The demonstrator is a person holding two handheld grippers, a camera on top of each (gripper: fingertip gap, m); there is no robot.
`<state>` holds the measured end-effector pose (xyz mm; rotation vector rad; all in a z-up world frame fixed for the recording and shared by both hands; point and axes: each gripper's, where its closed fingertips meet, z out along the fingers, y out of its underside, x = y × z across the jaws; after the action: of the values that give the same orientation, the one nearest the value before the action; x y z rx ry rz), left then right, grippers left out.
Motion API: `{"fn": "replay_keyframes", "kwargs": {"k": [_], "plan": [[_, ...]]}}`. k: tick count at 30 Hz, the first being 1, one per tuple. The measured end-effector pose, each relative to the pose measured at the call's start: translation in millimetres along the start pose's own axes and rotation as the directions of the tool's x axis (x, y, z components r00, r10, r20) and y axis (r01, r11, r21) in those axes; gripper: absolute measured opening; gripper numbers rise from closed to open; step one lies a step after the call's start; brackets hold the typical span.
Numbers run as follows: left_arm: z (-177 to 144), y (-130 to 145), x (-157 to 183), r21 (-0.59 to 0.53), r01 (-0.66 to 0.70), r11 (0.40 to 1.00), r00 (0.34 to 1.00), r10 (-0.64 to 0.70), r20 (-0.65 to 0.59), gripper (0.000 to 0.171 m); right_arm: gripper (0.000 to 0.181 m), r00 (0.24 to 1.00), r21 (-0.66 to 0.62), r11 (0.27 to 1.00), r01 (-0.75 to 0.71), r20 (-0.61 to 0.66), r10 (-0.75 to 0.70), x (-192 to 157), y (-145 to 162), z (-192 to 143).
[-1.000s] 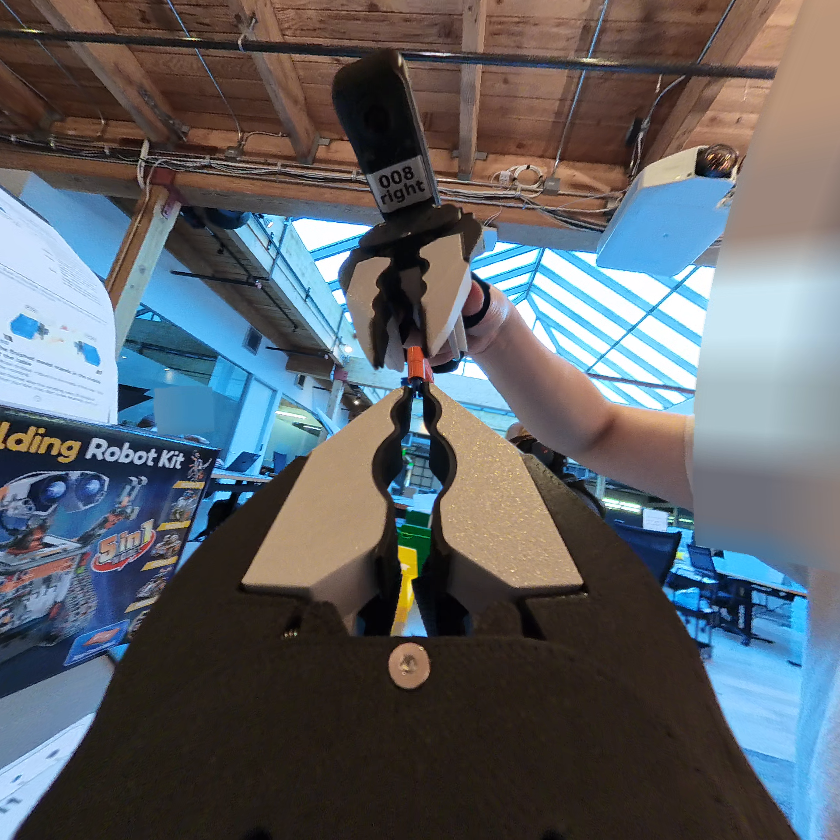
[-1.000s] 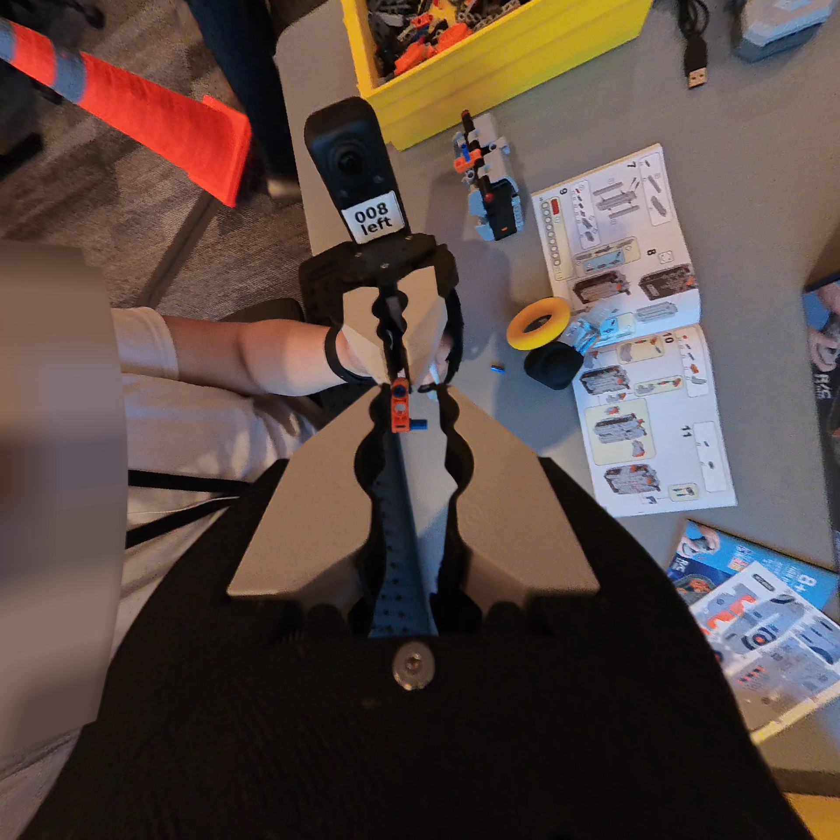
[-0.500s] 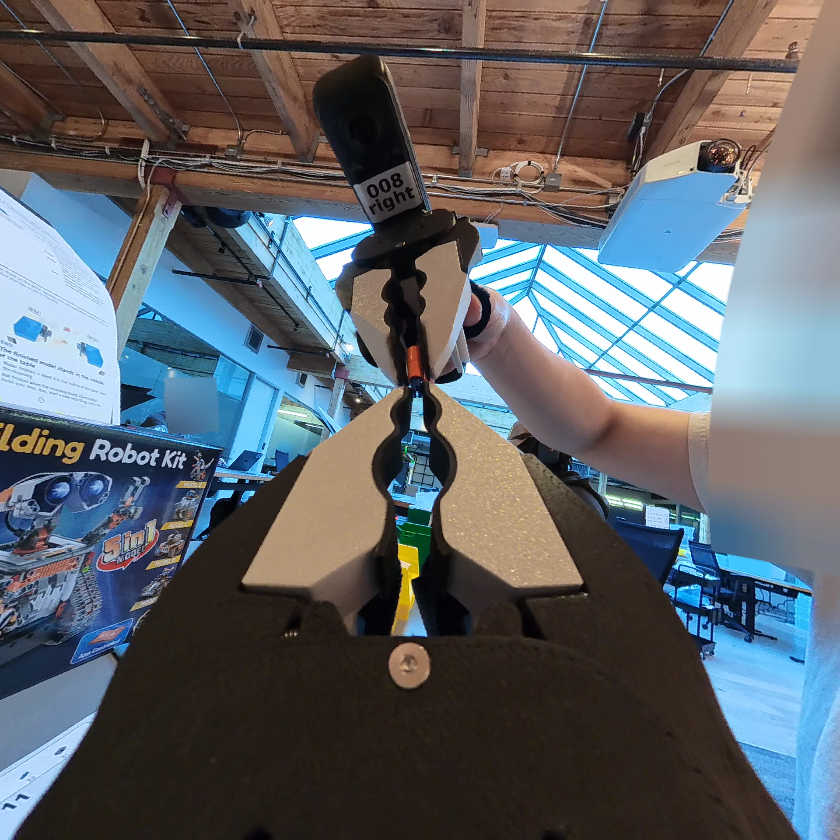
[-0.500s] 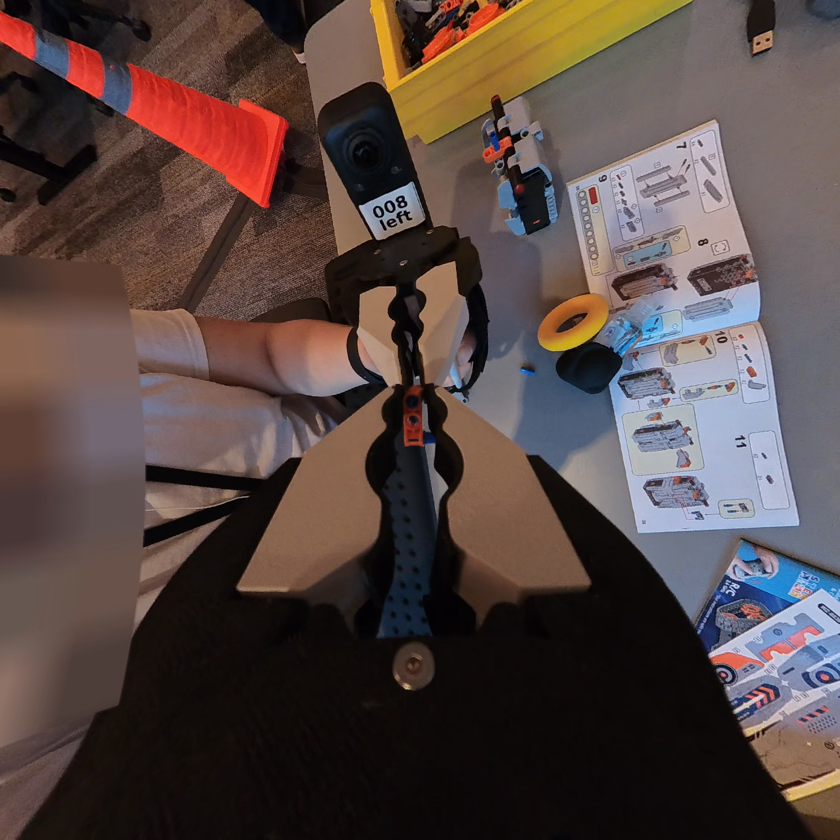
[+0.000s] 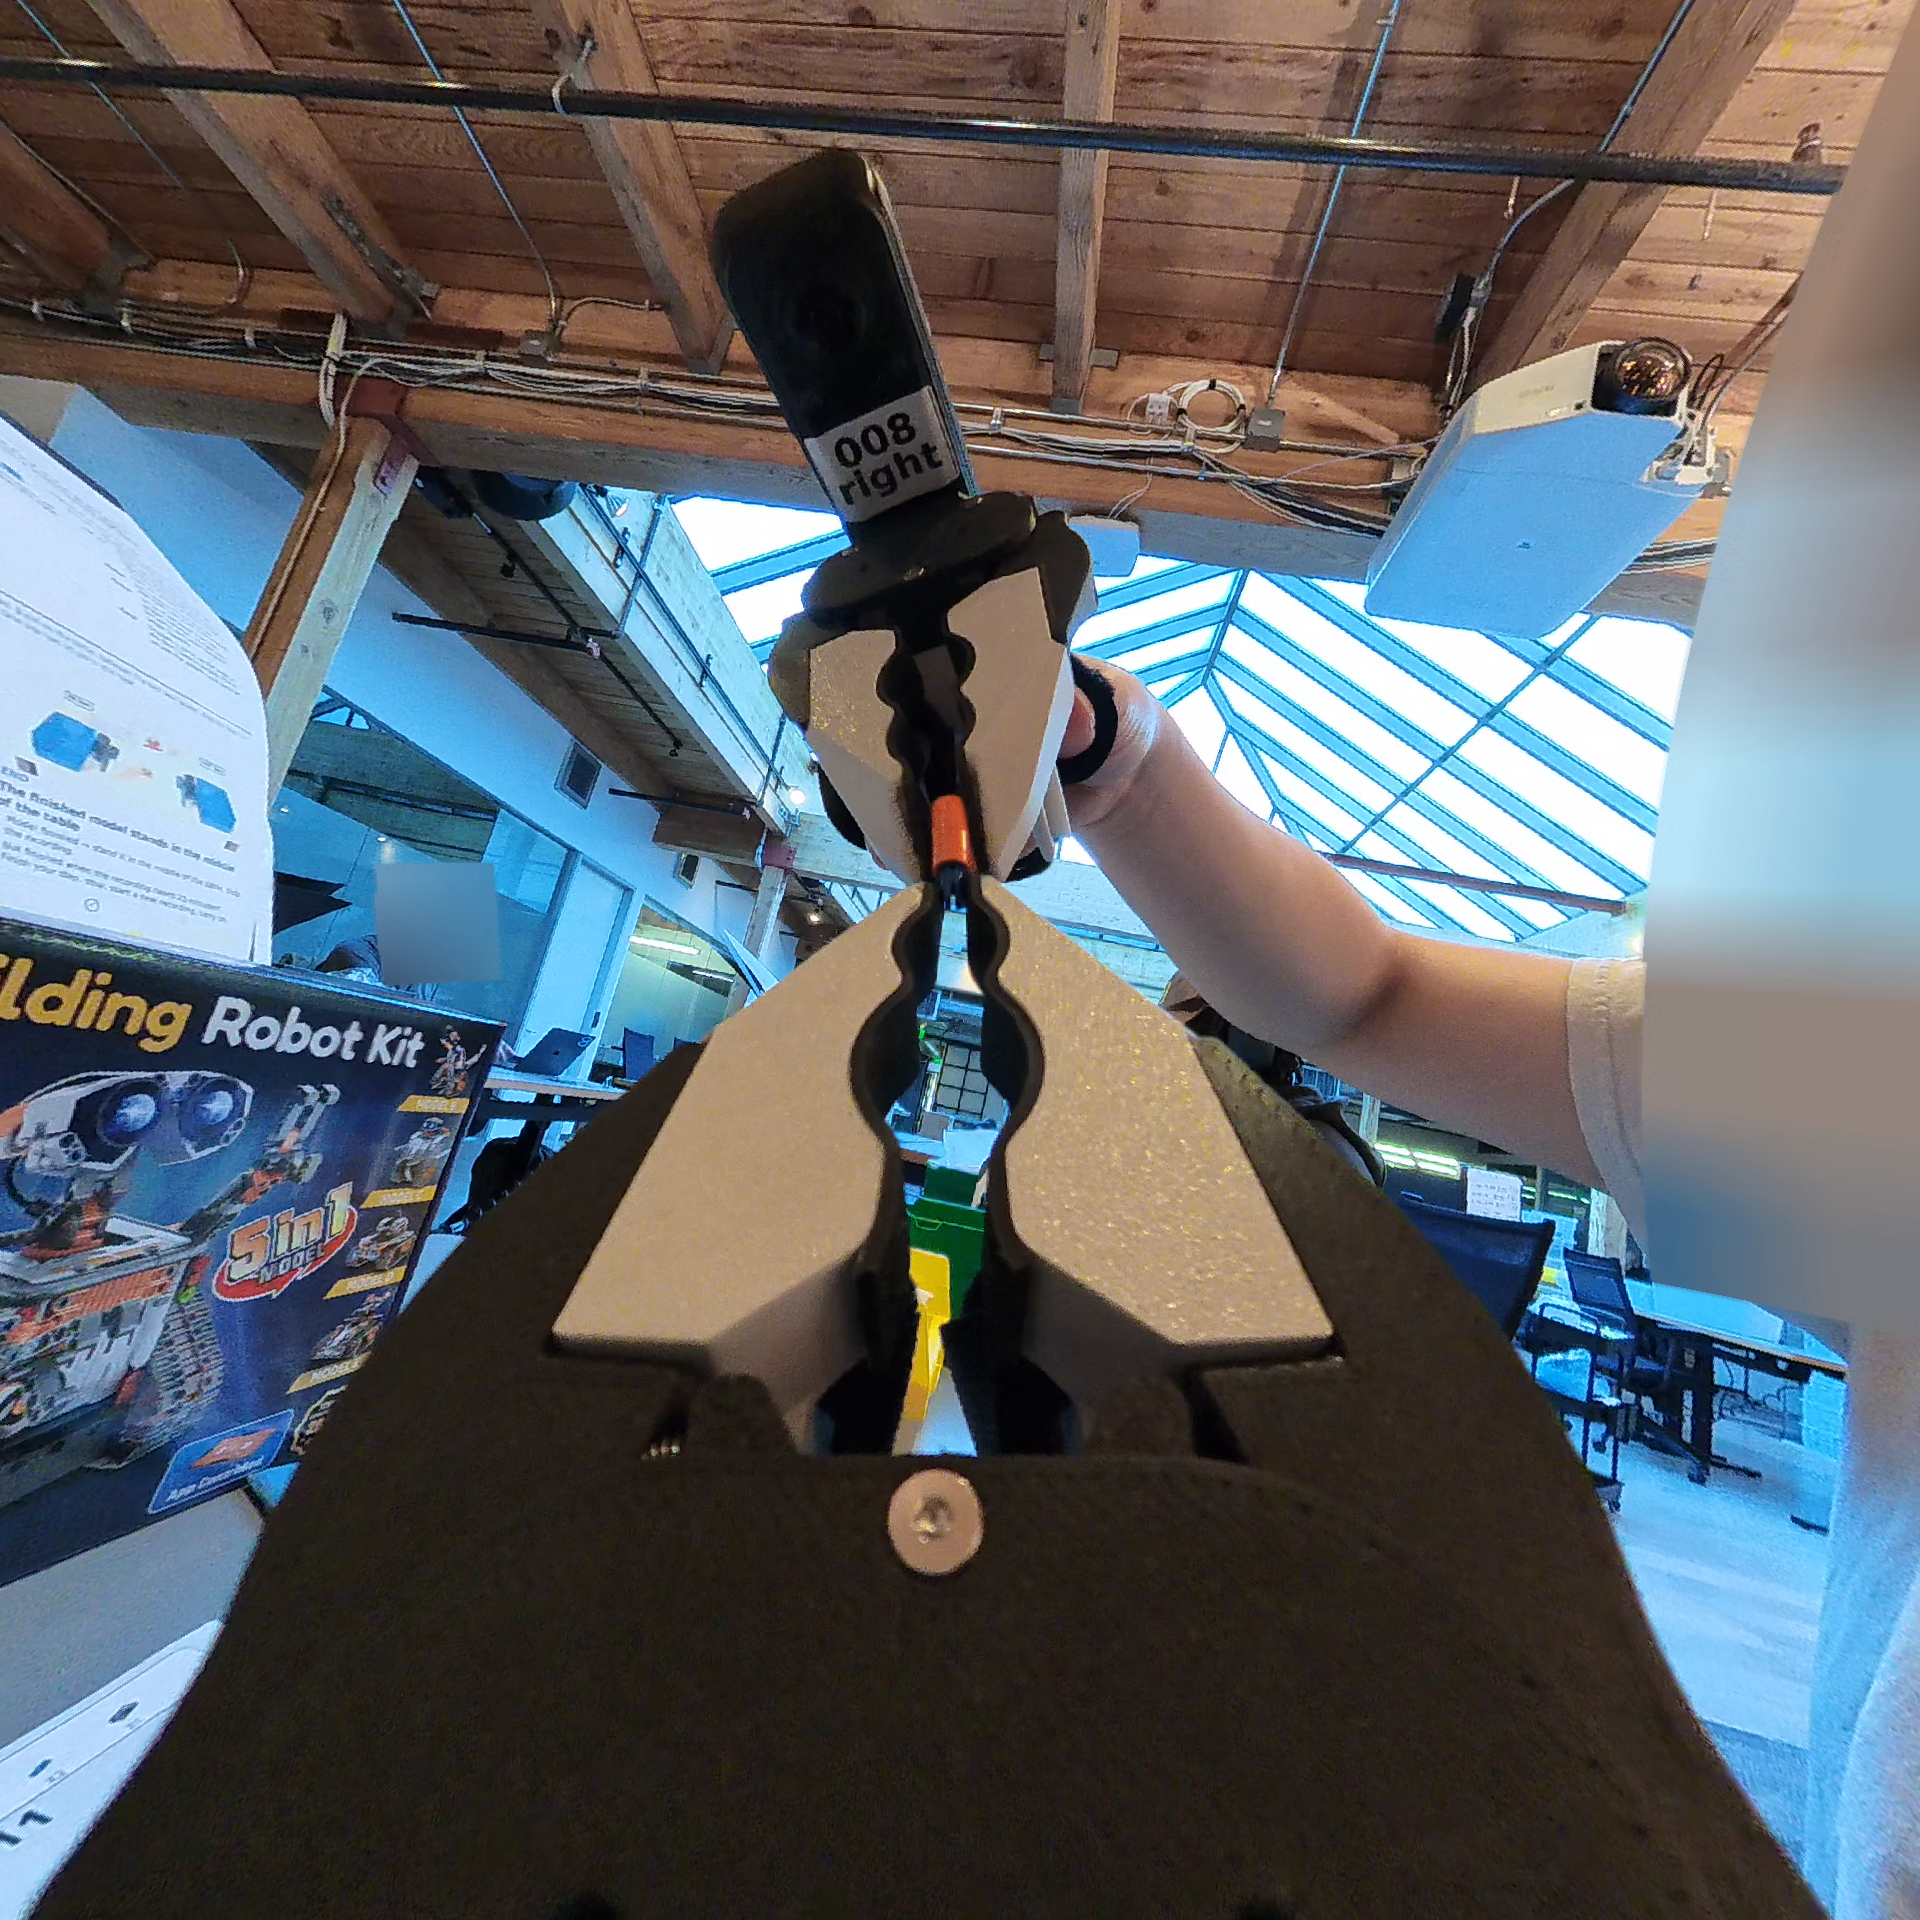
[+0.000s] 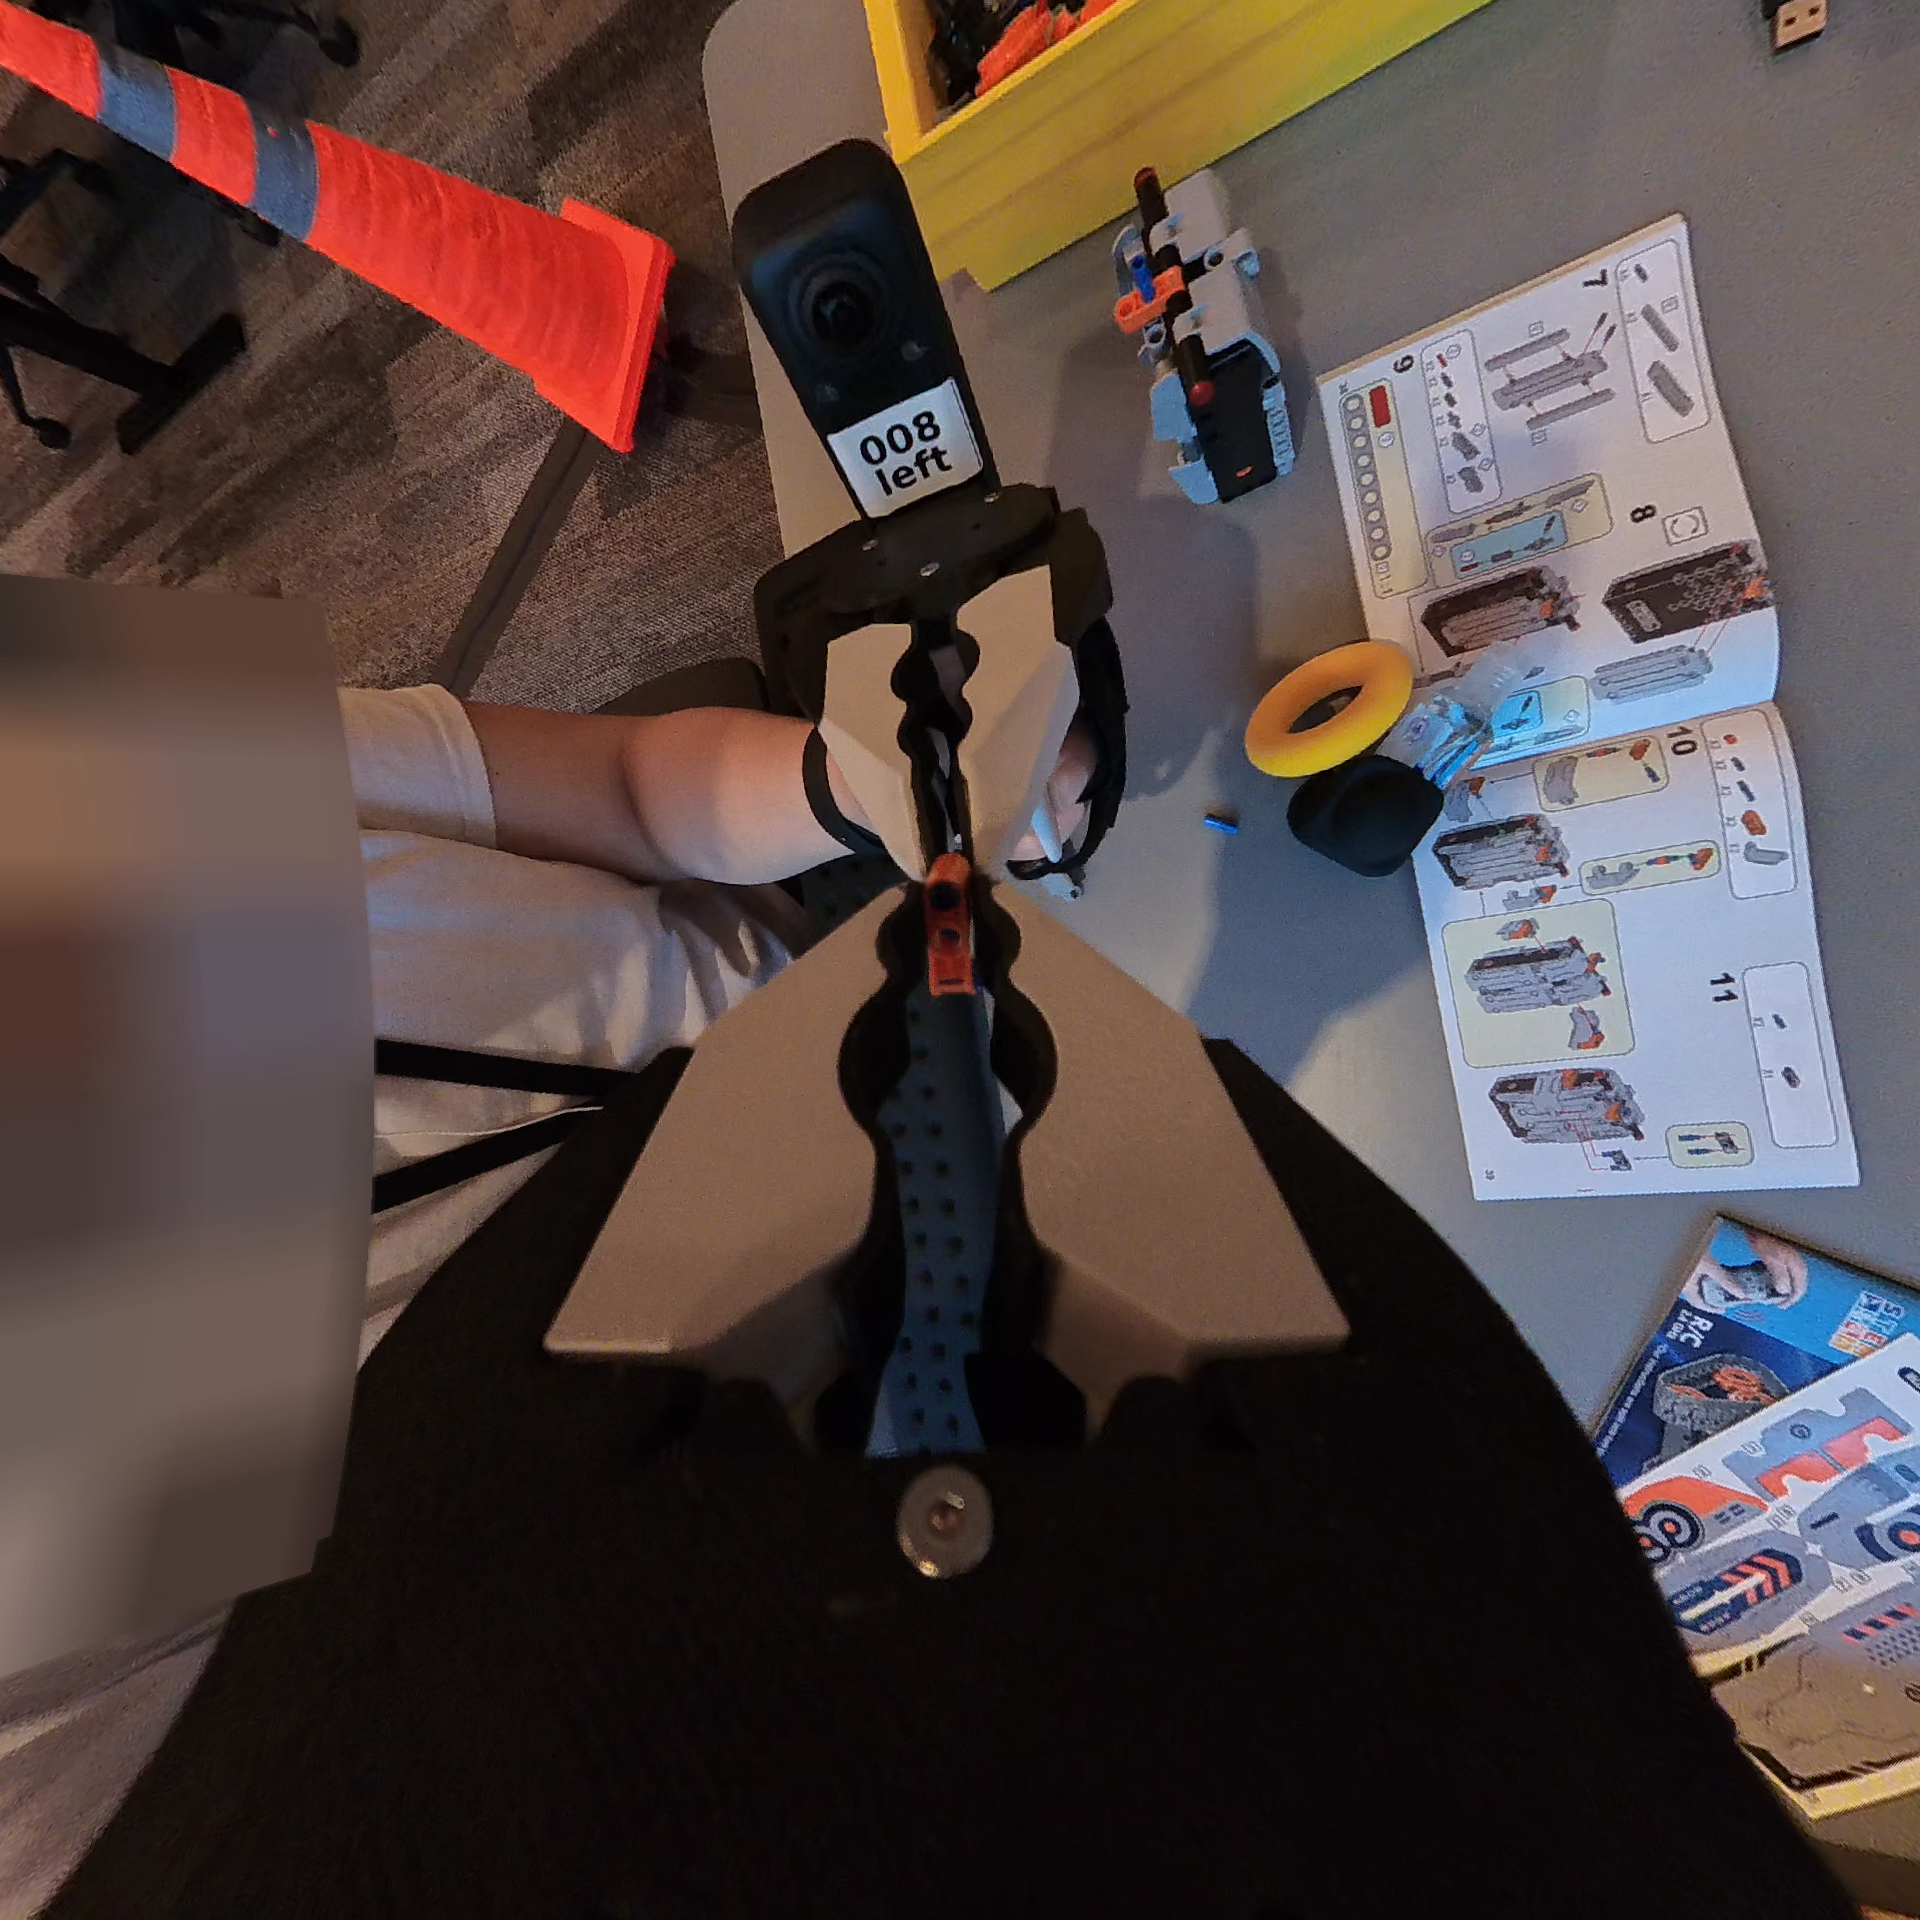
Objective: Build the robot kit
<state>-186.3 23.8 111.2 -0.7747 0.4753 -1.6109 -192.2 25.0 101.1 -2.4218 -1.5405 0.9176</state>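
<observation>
R gripper (image 6: 948, 883) is pinching a long dark-blue perforated beam (image 6: 935, 1195) w/ an orange connector (image 6: 945, 935) sticking out at its tips. L gripper (image 5: 951, 902) is meeting it tip-to-tip above the grey table (image 6: 1299, 935), fingers pressed nearly together on a small black pin (image 5: 950, 891) touching the connector's end.

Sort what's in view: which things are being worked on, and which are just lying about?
In hand: left gripper, jaws shut, tip to tip with right gripper, jaws shut on a grey beam with an orange piece at its end.
Lying about: yellow bin, grey module, booklet, yellow ring, black wheel, blue pin, kit box, orange cone.
</observation>
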Motion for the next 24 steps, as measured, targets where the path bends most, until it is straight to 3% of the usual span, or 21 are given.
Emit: {"fn": "replay_keyframes", "kwargs": {"k": [24], "plan": [[-0.7,-1.1,-1.2,0.005,0.009,1.0,1.0,-0.009,0.003,0.002,0.006,1.0,0.061,0.998,-0.021,0.017,0.02,0.4,-6.2,1.1]]}}
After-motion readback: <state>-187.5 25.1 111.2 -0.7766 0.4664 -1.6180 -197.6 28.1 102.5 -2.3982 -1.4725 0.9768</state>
